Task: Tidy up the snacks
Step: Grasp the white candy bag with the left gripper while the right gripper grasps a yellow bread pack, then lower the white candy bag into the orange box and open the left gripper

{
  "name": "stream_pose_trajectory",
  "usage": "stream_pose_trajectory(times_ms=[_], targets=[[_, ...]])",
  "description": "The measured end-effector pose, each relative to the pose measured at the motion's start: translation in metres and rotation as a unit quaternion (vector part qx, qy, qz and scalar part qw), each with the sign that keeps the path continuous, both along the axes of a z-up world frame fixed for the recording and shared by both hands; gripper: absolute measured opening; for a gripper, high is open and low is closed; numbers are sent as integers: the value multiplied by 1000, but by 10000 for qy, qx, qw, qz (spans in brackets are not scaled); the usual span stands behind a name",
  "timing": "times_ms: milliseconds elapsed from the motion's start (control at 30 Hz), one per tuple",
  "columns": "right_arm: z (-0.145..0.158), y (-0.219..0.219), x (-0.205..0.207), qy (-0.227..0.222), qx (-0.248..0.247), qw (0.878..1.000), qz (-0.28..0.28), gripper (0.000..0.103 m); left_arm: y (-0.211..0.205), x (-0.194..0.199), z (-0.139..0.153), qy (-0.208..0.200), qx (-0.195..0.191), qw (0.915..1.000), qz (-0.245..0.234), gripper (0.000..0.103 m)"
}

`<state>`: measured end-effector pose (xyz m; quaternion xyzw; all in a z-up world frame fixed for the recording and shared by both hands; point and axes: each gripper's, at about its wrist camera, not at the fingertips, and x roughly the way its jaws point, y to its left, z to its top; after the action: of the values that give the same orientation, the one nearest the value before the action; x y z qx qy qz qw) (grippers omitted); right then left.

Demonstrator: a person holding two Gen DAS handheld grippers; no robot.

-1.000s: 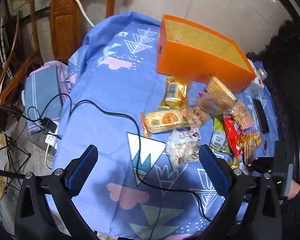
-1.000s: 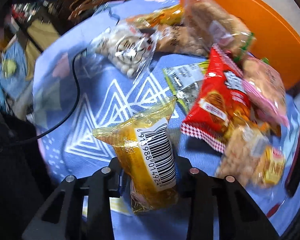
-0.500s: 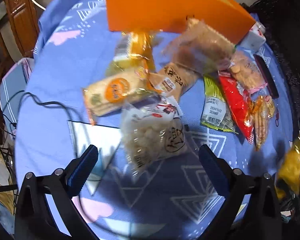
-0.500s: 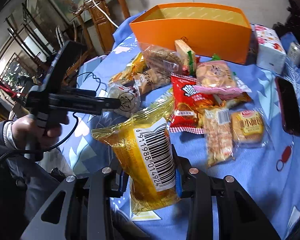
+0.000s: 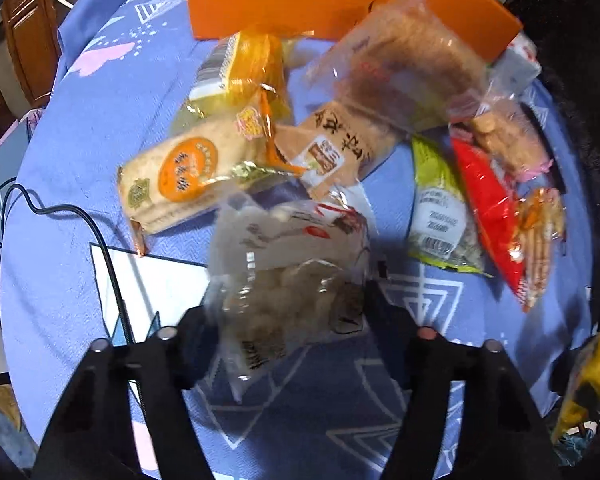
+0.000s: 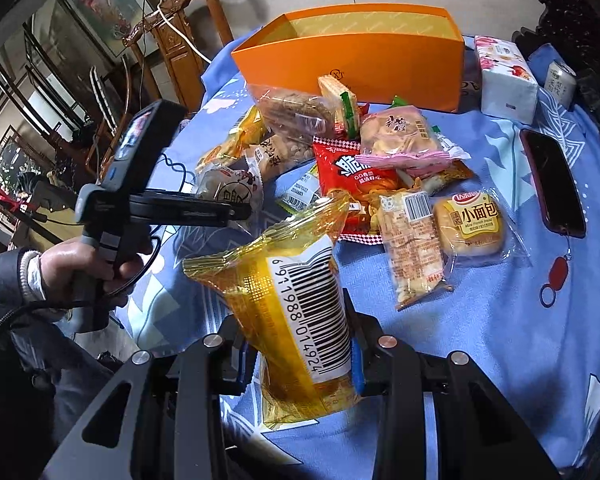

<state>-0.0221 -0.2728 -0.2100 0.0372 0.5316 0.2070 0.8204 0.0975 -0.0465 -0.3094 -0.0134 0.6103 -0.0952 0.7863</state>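
Note:
My left gripper point(image 5: 292, 304) points down over a clear bag of white sweets point(image 5: 288, 272). Its jaws are closing, and both pads touch the bag's sides. The right wrist view shows the same gripper point(image 6: 240, 212) held by a hand point(image 6: 84, 264) at the left of the snack pile. My right gripper point(image 6: 300, 340) is shut on a yellow packet with a barcode point(image 6: 296, 300), held upright above the blue cloth point(image 6: 500, 340). An open orange box point(image 6: 352, 64) stands behind the pile. An orange-labelled cake packet point(image 5: 180, 176) and a brown packet point(image 5: 336, 148) lie just beyond the clear bag.
A red bag point(image 6: 356, 176), a pink-edged biscuit pack point(image 6: 404, 136) and a small bread pack point(image 6: 472, 224) lie in the pile. To its right are a phone point(image 6: 552, 184), a tissue pack point(image 6: 504, 80) and a can point(image 6: 560, 84). A black cable point(image 5: 100, 240) crosses the cloth at left.
The left gripper came down onto the clear bag and its jaws drew in against it. The right gripper rose, rolled and pulled back with the yellow packet.

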Motion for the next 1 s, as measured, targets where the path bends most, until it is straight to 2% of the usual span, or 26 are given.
stream_pose_trajectory(times_ms=[100, 300, 467, 600, 867, 1000], targets=[[0, 3, 2, -30, 17, 10000, -11, 36, 7, -3, 9, -48, -239, 9997, 1, 50], [0, 10, 7, -59, 34, 10000, -31, 36, 12, -13, 18, -203, -356, 9991, -148, 44], [2, 13, 10, -108, 60, 9999, -66, 36, 22, -22, 42, -445, -546, 9972, -264, 43], [6, 16, 12, -176, 68, 9998, -91, 36, 34, -20, 58, -585, -659, 9960, -168, 43], [22, 14, 22, -417, 157, 9987, -250, 36, 60, -12, 120, -1220, -780, 9894, -54, 43], [45, 16, 42, -775, 274, 9960, -349, 36, 60, 4, 159, -1620, -842, 9831, -116, 43]])
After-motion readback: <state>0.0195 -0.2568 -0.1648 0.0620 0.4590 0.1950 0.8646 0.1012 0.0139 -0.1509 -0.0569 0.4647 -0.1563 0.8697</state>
